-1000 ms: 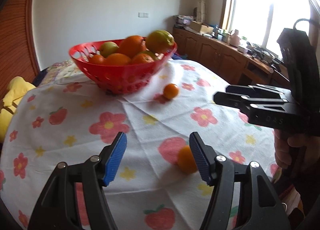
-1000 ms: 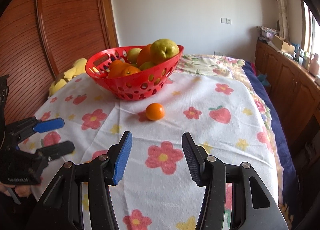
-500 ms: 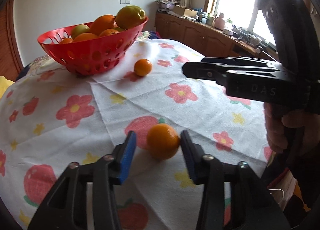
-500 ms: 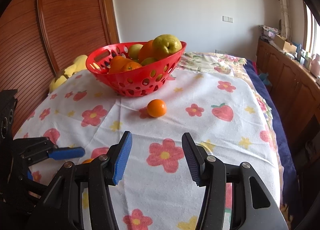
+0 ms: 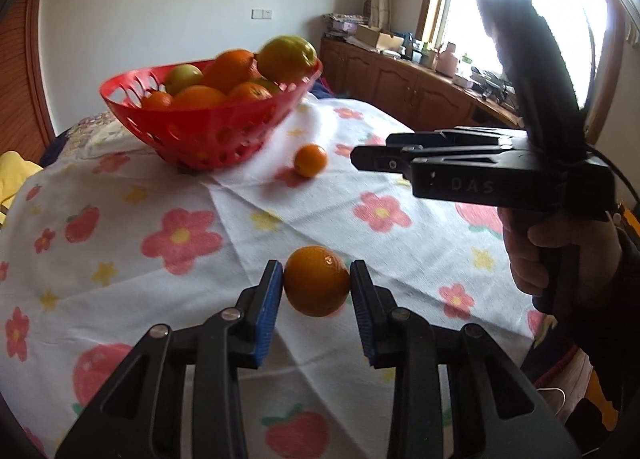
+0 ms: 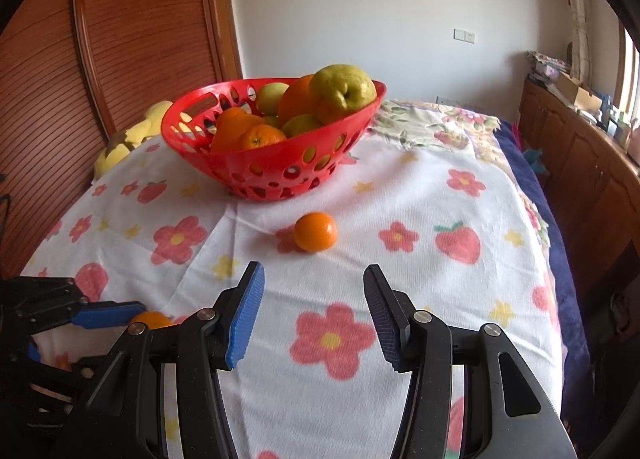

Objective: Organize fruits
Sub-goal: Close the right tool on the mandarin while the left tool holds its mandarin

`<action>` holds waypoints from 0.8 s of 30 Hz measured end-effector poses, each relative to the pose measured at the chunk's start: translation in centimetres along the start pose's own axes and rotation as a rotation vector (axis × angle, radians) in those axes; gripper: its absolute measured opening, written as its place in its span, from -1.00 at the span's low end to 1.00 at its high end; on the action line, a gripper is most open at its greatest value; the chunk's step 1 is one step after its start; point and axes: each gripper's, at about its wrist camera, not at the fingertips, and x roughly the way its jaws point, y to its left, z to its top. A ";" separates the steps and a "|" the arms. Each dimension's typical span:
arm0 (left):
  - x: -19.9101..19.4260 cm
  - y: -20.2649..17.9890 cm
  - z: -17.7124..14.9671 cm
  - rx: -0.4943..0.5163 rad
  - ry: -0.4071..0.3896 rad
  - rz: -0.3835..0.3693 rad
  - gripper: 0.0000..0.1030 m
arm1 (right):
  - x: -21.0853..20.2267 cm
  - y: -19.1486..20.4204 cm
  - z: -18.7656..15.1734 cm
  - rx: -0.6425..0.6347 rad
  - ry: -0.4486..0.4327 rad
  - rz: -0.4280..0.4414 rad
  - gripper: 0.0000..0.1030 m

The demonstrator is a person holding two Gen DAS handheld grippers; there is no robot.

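My left gripper [image 5: 317, 286] is shut on an orange [image 5: 317, 281] and holds it just above the flowered tablecloth [image 5: 192, 299]. In the right wrist view that orange [image 6: 152, 319] shows at the lower left between the left gripper's blue pads. A red basket [image 5: 208, 131] with oranges and yellow-green fruit stands at the back of the table; it also shows in the right wrist view [image 6: 280, 163]. A second orange [image 6: 315, 231] lies on the cloth in front of the basket, ahead of my right gripper [image 6: 314, 311], which is open and empty. That orange shows in the left wrist view [image 5: 311, 160] too.
A wooden sliding door [image 6: 100, 59] stands on the left with yellow cushions [image 6: 128, 139] beside the table. Wooden cabinets [image 5: 420, 87] with clutter run under the window on the right. A dark blue cloth [image 6: 532, 195] hangs over the table's right edge.
My left gripper closed on the near orange and lifted it a little off the cloth. The right gripper moved forward a little, toward the basket, and stayed open.
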 end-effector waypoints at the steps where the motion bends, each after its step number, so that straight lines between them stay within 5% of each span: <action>1: -0.3 0.2 0.2 -0.001 -0.009 0.004 -0.36 | 0.3 0.0 0.3 -0.008 0.005 0.001 0.02; 24: -1.9 5.6 3.7 -0.046 -0.088 0.081 -0.36 | 7.7 -0.7 3.0 -0.029 0.128 0.019 -0.05</action>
